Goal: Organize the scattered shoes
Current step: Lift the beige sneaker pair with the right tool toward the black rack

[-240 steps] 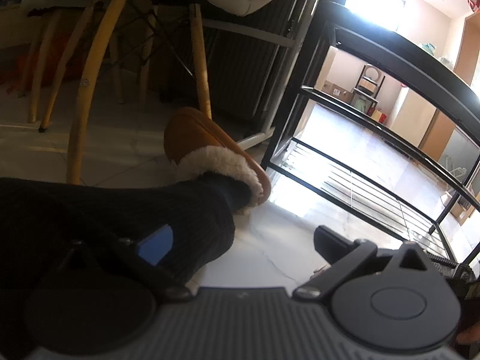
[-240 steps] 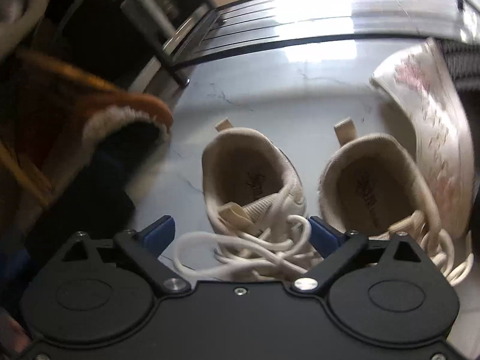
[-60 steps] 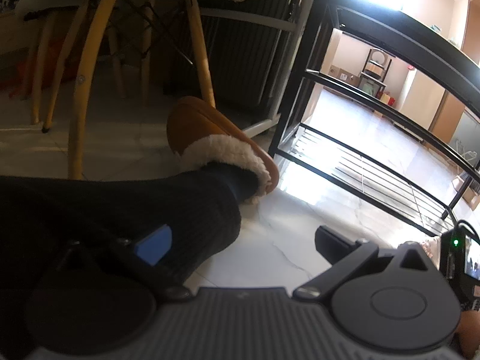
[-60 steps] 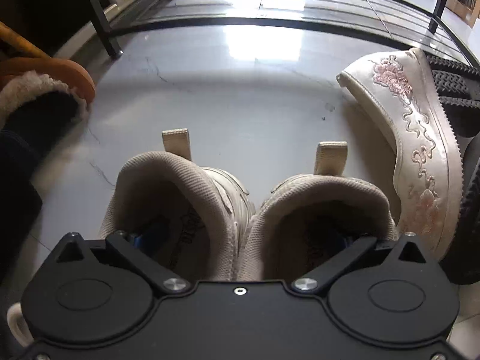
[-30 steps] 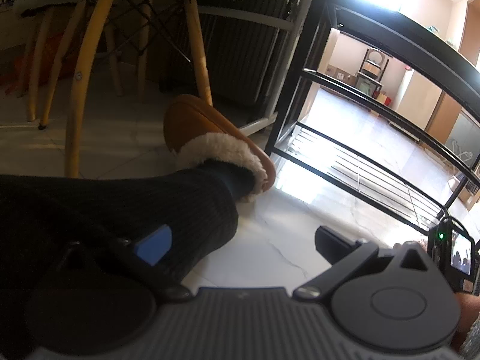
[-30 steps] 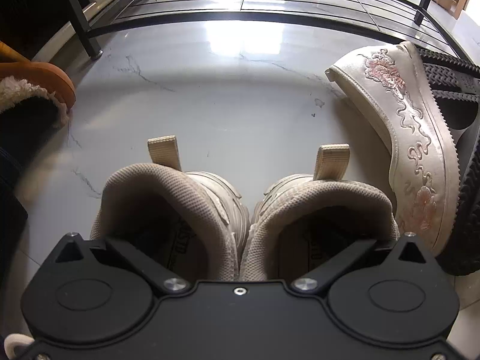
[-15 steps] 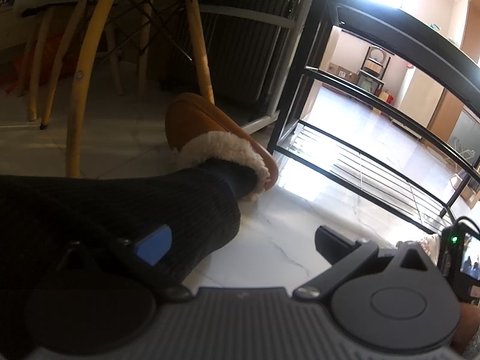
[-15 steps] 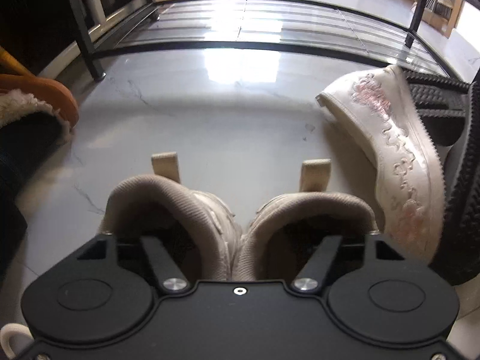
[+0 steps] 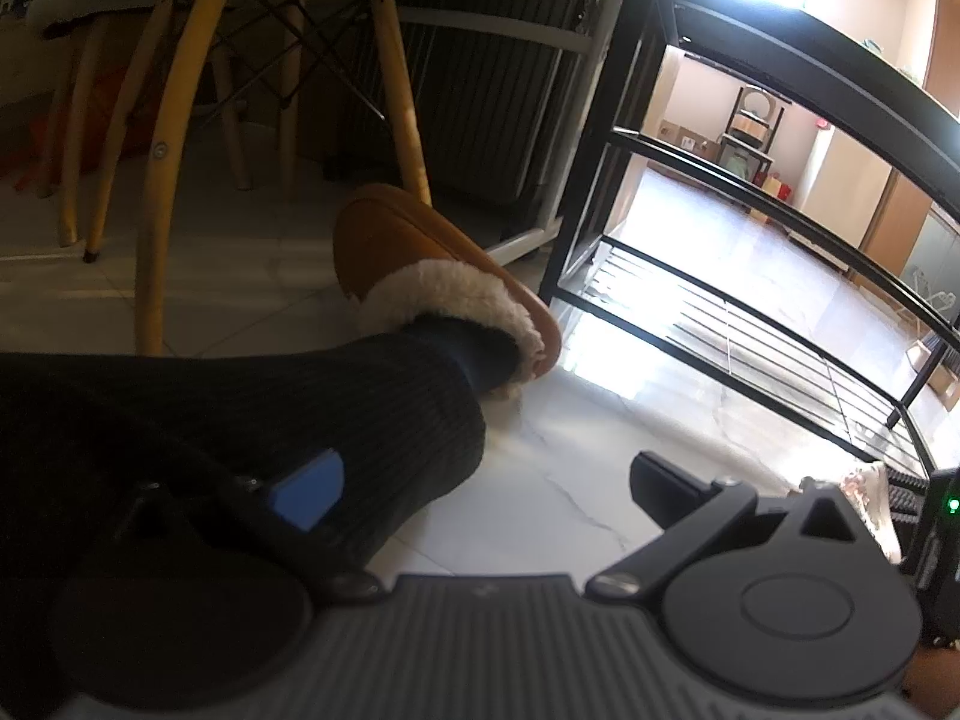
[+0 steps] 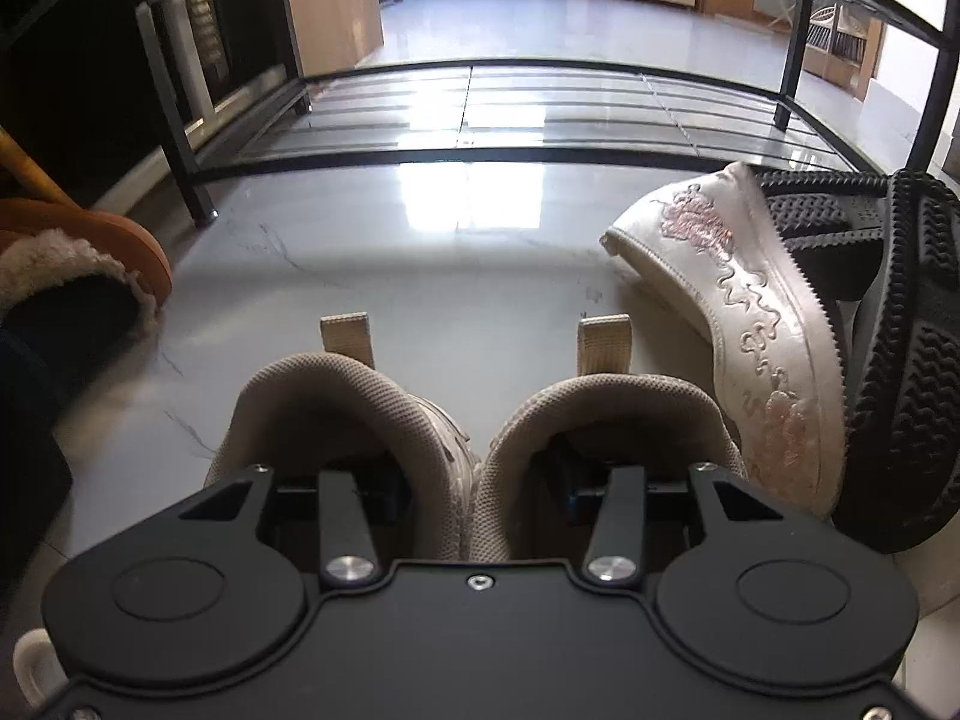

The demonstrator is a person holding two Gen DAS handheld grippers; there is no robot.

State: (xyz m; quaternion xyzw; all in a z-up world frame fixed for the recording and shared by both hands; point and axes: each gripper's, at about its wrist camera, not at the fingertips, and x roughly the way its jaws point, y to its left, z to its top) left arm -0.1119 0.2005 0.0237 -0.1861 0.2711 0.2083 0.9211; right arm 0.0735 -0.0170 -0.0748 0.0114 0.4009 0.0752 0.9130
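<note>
Two beige sneakers [image 10: 336,396] stand side by side, heels toward the rack, right in front of my right gripper [image 10: 474,480]. One finger reaches down into each shoe, and the closing jaws pinch the two adjoining inner walls together between the pads. A white shoe with pink embroidery [image 10: 738,306] lies tipped on its side to the right, leaning on a black ridged-sole shoe [image 10: 906,324]. My left gripper [image 9: 486,486] hangs open over the pale floor with nothing between its fingers; a dark trouser leg crosses its left finger.
A black metal shoe rack [image 10: 480,162] with a slatted bottom shelf stands ahead; in the left wrist view the shoe rack [image 9: 720,312] is at the right. A person's foot in a brown fleece-lined slipper [image 9: 408,240] rests on the floor at the left. Wooden chair legs [image 9: 168,138] stand behind it.
The right gripper's jaws have drawn together onto the sneakers' inner walls, and its view has tipped up toward the rack. The left gripper has stayed put.
</note>
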